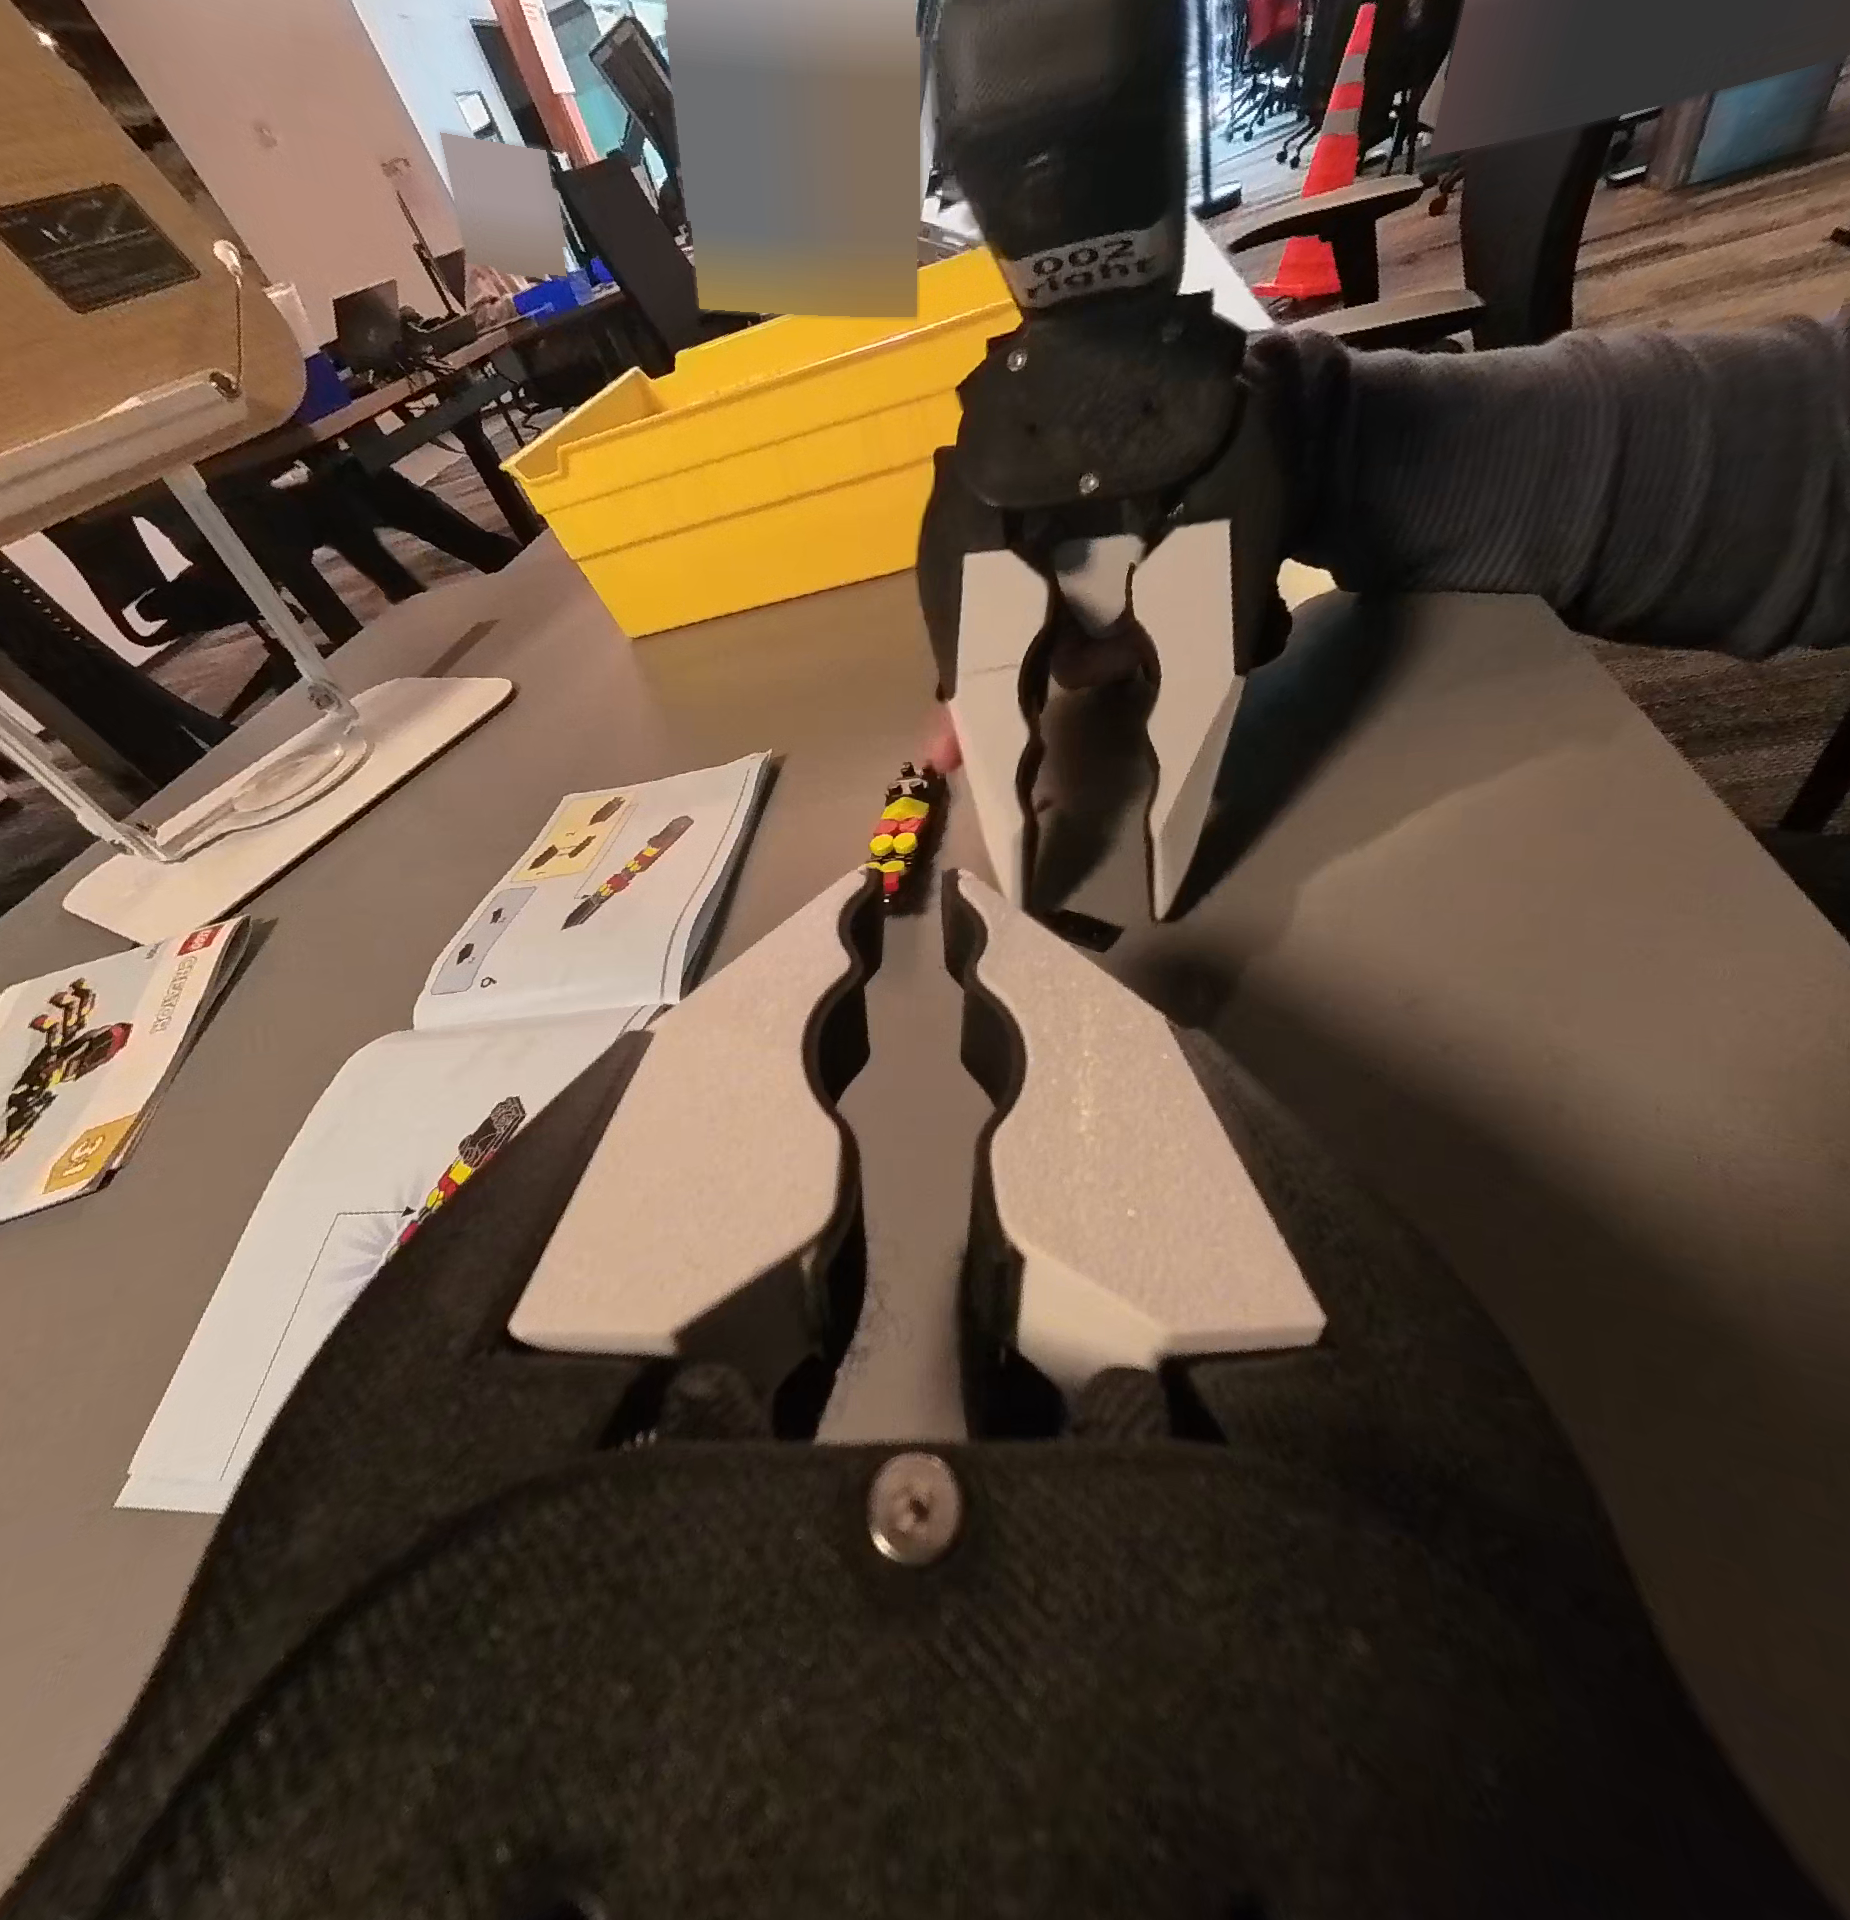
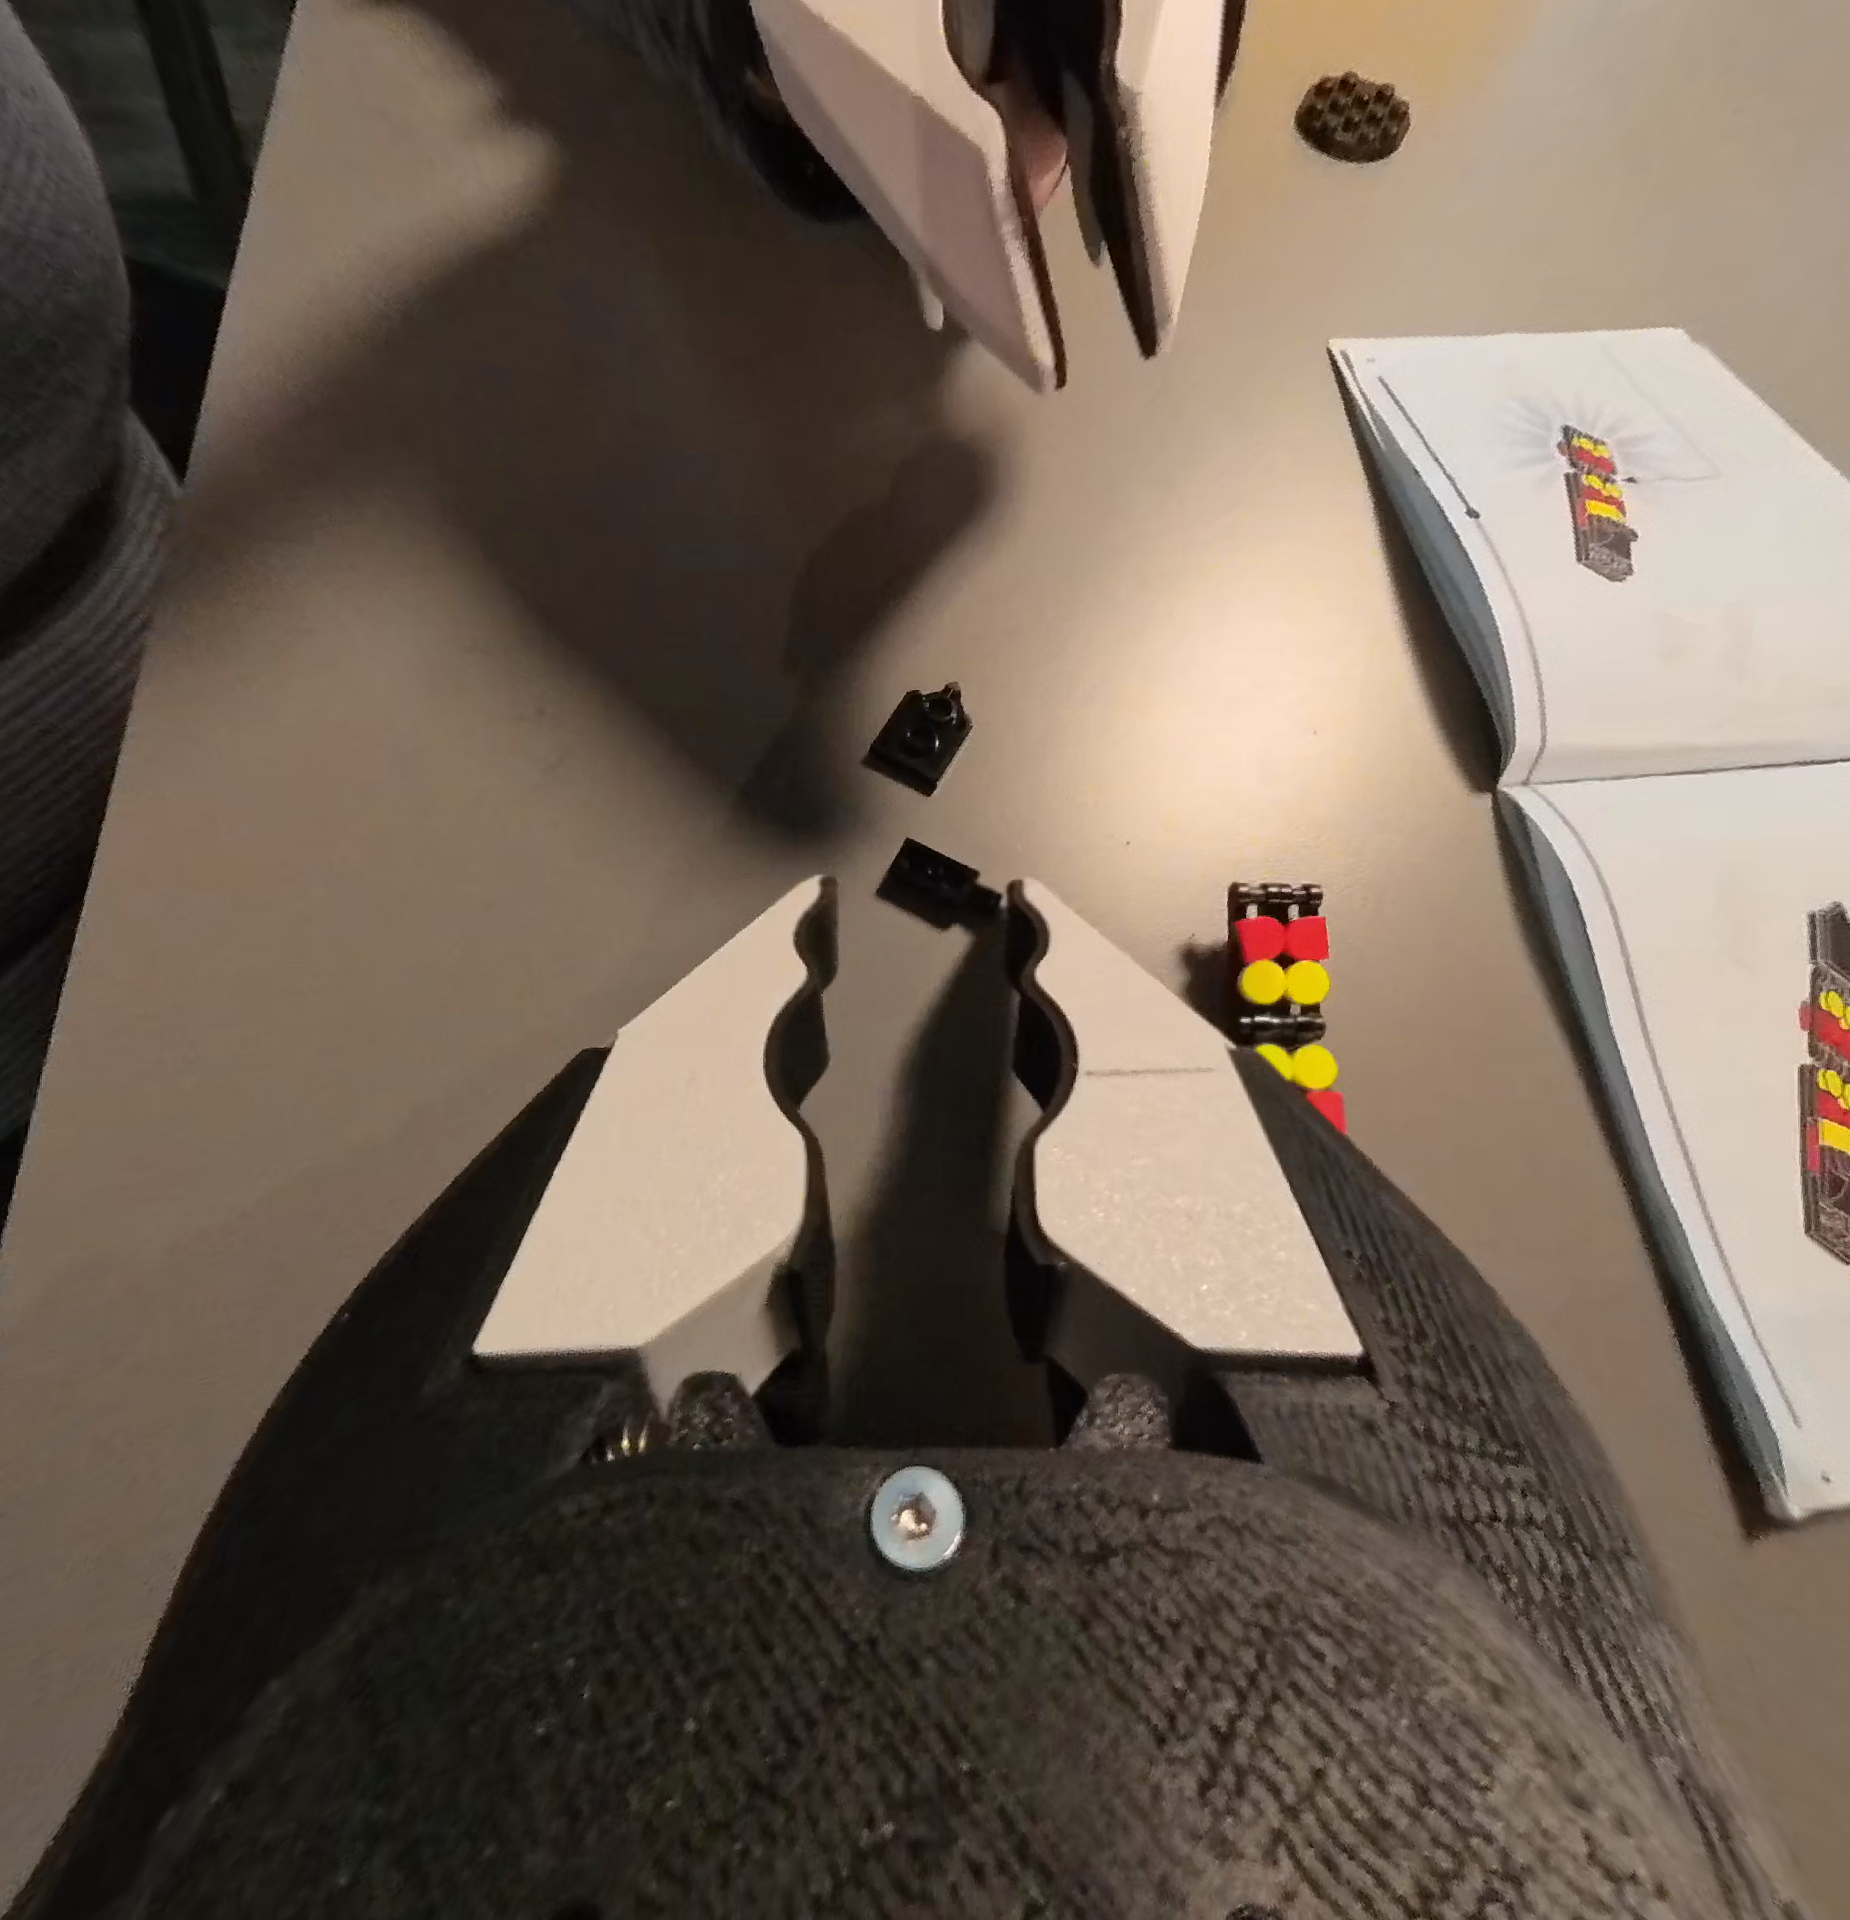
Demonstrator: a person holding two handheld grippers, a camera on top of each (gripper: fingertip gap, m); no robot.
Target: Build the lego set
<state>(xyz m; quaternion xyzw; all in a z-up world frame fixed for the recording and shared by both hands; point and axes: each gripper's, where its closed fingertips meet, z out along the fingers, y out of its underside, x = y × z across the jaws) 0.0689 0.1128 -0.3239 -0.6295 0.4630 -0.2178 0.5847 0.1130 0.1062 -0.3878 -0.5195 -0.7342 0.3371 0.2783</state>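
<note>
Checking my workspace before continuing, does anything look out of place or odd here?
Nothing damaged or spilled. One round brown piece lies alone on the table, far from the two black pieces near the right gripper.

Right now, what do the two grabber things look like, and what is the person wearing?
Both grippers, the left gripper and the right gripper, match: a black textured body with a silver screw, and two pale wedge-shaped jaws whose inner edges are wavy with dark lining. The right one wears a grey band with writing near its top. The person's sleeve is dark grey ribbed knit.
</note>
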